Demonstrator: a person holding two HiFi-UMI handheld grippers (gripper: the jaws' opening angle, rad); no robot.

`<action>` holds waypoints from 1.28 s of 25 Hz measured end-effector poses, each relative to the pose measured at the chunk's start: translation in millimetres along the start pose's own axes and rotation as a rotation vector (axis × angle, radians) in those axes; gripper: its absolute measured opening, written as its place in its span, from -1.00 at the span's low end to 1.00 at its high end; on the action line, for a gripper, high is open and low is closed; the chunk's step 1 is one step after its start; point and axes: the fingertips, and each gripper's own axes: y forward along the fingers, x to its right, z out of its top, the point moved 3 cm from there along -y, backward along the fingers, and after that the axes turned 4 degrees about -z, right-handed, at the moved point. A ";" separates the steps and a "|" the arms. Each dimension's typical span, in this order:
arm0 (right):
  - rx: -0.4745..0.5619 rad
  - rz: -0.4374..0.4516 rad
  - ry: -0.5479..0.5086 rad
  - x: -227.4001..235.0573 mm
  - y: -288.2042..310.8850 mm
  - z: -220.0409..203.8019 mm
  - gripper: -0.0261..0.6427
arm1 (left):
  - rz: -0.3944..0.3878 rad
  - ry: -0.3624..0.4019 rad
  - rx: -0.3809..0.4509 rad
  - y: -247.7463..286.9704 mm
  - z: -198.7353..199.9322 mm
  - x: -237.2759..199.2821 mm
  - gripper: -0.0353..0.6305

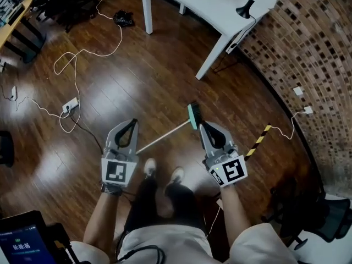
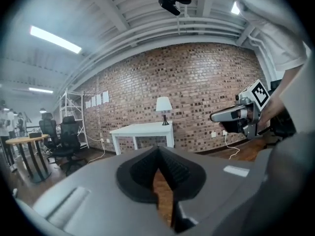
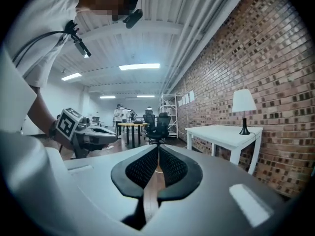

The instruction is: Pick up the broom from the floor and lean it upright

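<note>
At centre frame my left gripper (image 1: 132,122) and right gripper (image 1: 203,125), fingers pressed together and empty, hang above the wooden floor (image 1: 154,76). The broom (image 1: 193,116) lies between them, green head toward the white desk (image 1: 209,4).

floor (image 1: 154,76): glossy wood | wall (image 1: 308,37): brick (rough) | left hand-held gripper (image 2: 158,151): matt plastic
</note>
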 end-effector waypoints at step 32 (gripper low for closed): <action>-0.545 0.551 -0.174 -139.8 183.7 -594.7 -0.64 | 0.254 -0.154 -0.239 -7.0 -483.9 -97.0 -0.89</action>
